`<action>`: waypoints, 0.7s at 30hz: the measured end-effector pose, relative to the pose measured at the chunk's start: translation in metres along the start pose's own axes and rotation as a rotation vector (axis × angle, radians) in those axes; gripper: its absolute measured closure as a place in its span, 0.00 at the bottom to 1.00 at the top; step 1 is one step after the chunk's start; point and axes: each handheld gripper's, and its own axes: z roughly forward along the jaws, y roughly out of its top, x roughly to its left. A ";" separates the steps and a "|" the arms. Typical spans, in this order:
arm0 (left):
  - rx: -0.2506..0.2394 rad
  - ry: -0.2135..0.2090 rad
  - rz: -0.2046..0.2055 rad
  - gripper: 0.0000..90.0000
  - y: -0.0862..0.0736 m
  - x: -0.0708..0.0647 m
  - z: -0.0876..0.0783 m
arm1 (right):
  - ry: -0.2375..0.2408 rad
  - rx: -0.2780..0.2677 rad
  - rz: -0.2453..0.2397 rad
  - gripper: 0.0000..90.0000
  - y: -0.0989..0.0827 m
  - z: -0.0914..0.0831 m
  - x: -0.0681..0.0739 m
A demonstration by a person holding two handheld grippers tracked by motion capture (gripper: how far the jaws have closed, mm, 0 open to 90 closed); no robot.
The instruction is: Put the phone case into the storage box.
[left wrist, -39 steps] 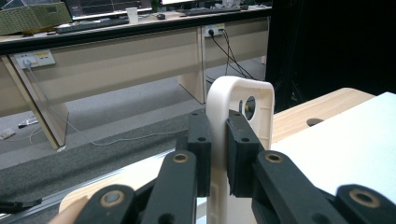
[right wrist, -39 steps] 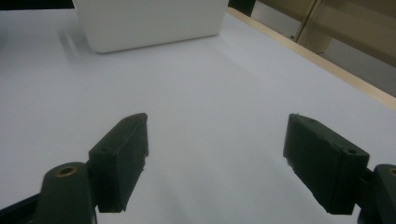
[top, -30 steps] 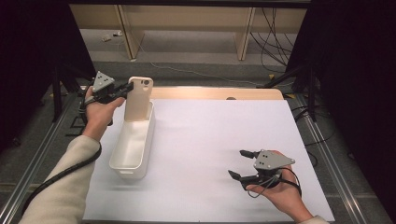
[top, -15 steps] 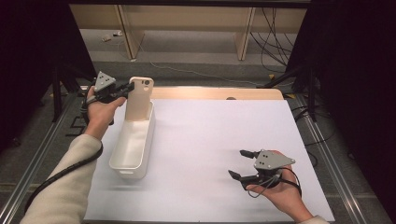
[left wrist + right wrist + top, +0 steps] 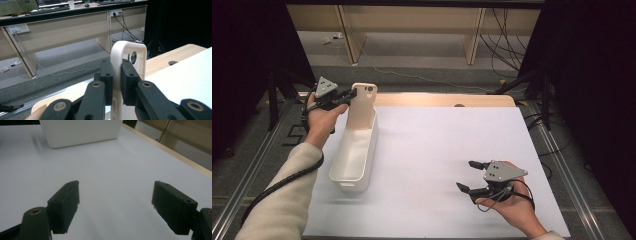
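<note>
A long white plastic bin (image 5: 353, 155) lies on the left side of the table, its tall flat handle (image 5: 362, 102) with a round hole standing up at the far end. My left gripper (image 5: 352, 95) reaches in from the left and is shut on that handle. In the left gripper view the two black pads (image 5: 107, 75) press on either face of the handle (image 5: 127, 52). At the front right my right gripper (image 5: 469, 175) rests in a hand low over the sheet, open. Its jaws stand wide apart in the right gripper view (image 5: 116, 205), with the bin's end wall (image 5: 80, 132) farther off.
A white sheet (image 5: 452, 145) covers the table. A strip of bare wood with a small hole (image 5: 458, 105) runs along the far edge. Metal rails (image 5: 257, 160) flank the table. Cables lie on the floor beyond, under desk legs.
</note>
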 end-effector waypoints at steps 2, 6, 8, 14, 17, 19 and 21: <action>0.001 0.000 -0.003 0.91 -0.001 0.000 0.001 | 0.002 0.000 0.000 0.26 0.000 0.000 0.000; 0.008 0.002 -0.001 0.91 -0.002 0.001 0.002 | 0.001 0.000 0.000 0.26 0.000 0.000 0.000; 0.009 0.001 -0.003 0.91 -0.003 0.001 0.003 | 0.001 0.001 0.000 0.26 0.000 0.000 0.000; 0.012 0.003 -0.007 0.91 -0.005 0.001 0.005 | 0.002 0.001 -0.001 0.26 0.000 0.000 0.000; 0.014 0.004 -0.007 0.91 -0.005 0.001 0.005 | 0.002 0.002 0.002 0.26 0.000 0.000 0.000; 0.015 0.006 -0.007 0.91 -0.006 0.001 0.006 | 0.002 0.002 0.001 0.26 0.000 0.000 0.000; 0.018 0.004 -0.006 0.90 -0.006 0.001 0.006 | 0.003 0.002 0.001 0.26 0.000 0.000 0.000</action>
